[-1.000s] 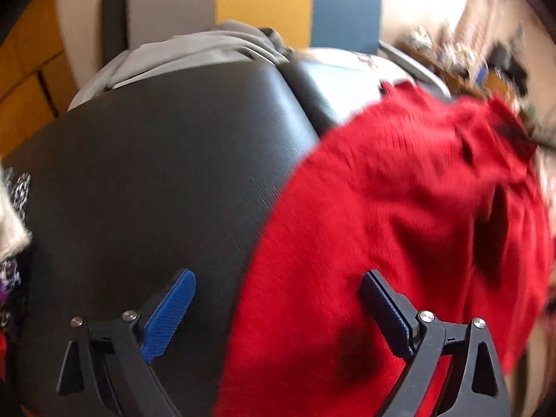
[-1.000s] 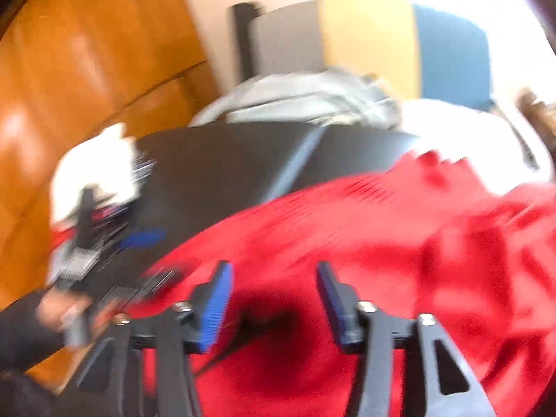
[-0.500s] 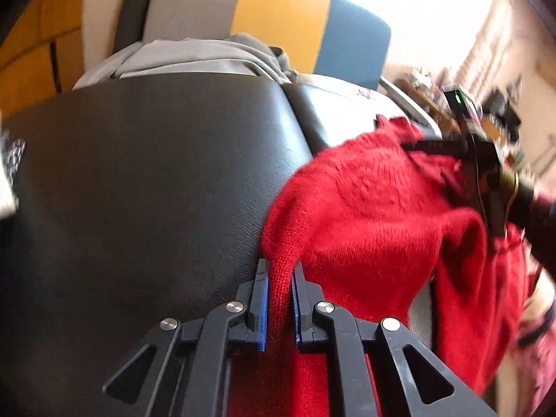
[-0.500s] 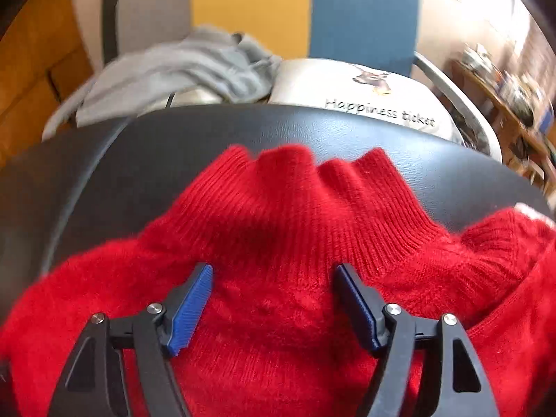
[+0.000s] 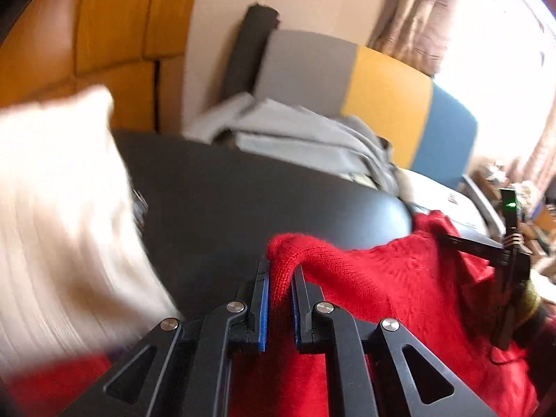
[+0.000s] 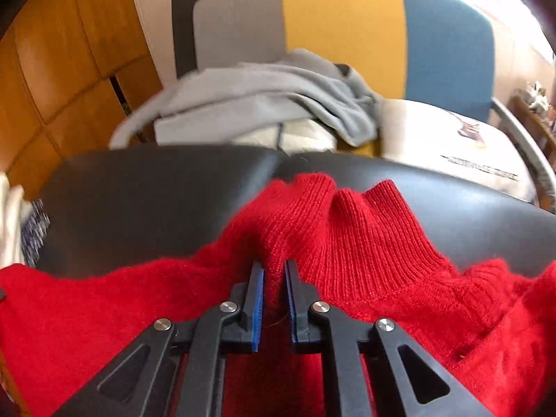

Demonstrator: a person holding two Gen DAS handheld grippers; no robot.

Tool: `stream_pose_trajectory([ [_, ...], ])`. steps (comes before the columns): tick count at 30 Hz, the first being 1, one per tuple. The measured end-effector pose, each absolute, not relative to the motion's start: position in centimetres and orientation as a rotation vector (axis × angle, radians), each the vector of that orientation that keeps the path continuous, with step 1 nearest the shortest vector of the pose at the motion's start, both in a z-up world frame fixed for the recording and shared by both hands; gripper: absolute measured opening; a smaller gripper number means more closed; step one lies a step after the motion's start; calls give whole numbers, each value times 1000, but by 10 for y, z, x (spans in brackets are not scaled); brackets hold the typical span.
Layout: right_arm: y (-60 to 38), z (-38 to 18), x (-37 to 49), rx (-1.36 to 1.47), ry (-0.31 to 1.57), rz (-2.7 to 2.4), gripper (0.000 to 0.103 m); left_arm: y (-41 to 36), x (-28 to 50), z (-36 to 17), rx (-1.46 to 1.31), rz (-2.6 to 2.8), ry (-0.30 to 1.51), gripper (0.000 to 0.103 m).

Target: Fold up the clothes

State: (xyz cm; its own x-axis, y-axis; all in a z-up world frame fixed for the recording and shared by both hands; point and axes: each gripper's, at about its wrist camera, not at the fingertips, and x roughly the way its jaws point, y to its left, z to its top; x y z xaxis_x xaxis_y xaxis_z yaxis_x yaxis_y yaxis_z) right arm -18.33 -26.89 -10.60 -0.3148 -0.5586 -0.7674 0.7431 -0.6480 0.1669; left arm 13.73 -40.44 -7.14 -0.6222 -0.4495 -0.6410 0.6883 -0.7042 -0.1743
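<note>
A red knitted sweater [image 5: 389, 285] lies over a black padded surface [image 5: 243, 208]. My left gripper [image 5: 280, 271] is shut on a bunched fold at the sweater's edge. My right gripper [image 6: 274, 271] is shut on the sweater [image 6: 365, 243] just below its ribbed collar [image 6: 347, 205], with the fabric pinched between the blue pads. The right gripper also shows in the left wrist view [image 5: 510, 264], at the sweater's far right side. The black surface [image 6: 139, 201] shows beyond the sweater in the right wrist view.
A grey garment [image 6: 264, 100] lies heaped on a grey, yellow and blue chair [image 6: 340, 24] behind the surface. A white printed bag [image 6: 451, 142] lies at the right. A blurred white cloth [image 5: 59, 215] is at the left. Wooden panels [image 6: 59, 62] stand behind.
My right gripper has shut on the sweater below the collar. My left gripper, shut on the sweater's edge half a second ago, has lifted and swung left with it.
</note>
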Motion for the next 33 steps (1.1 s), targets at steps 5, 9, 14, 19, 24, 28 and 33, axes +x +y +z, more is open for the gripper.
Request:
stream_pose_trajectory([
  [5,-314,-113,-213,1151,149,-2009,18,-459,107,-75,839,-2164,532,12],
  [9,-306,-109,-229,1239,69,-1900,20,-466,96,-80,880,-2144,479,15],
  [14,-233,-81,-207,1112,153,-1930,28,-443,114,-71,809,-2123,431,35],
  [19,-166,-84,-156,1024,423,-1975,33,-387,132,-64,736,-2220,445,69],
  [24,-162,-99,-122,959,504,-1958,36,-320,113,-87,872,-2351,438,72],
  [28,-183,-106,-113,910,571,-1969,37,-279,101,-122,1015,-2381,441,72],
  [33,-200,-111,-103,835,728,-2029,8,-263,108,-156,1051,-2362,394,84],
])
